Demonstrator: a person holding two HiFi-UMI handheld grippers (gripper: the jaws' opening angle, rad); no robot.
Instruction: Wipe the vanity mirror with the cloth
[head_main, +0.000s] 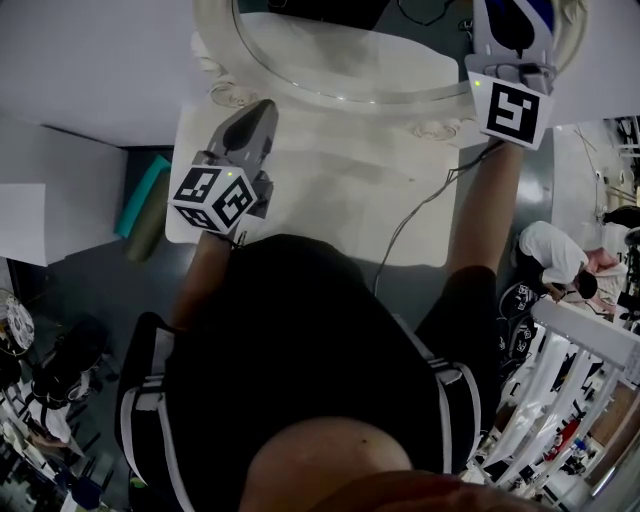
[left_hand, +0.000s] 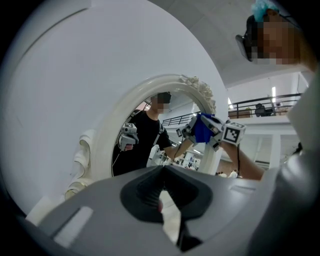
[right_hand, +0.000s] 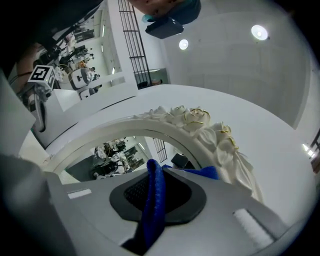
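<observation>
- The right tool (right_hand: 156, 169) is clamped on the blue cloth (right_hand: 151, 210), close to the glass of the vanity mirror (right_hand: 100, 142).
- The left tool (left_hand: 162, 170) has its jaws together and holds nothing, above the white worktop (head_main: 330, 200).

Cut off and tucked away
The soft blue cloth (right_hand: 154, 200) sits mostly inside the right claw (right_hand: 156, 175), so only a folded strip shows. In the head view, the top edge cuts off that claw's tips and most of the white oval mirror with the carved frame (head_main: 340, 98). The person's dark shirt (head_main: 300, 340) covers the near edge of the white counter (head_main: 320, 190). Things far back in the room are too small to tell.
</observation>
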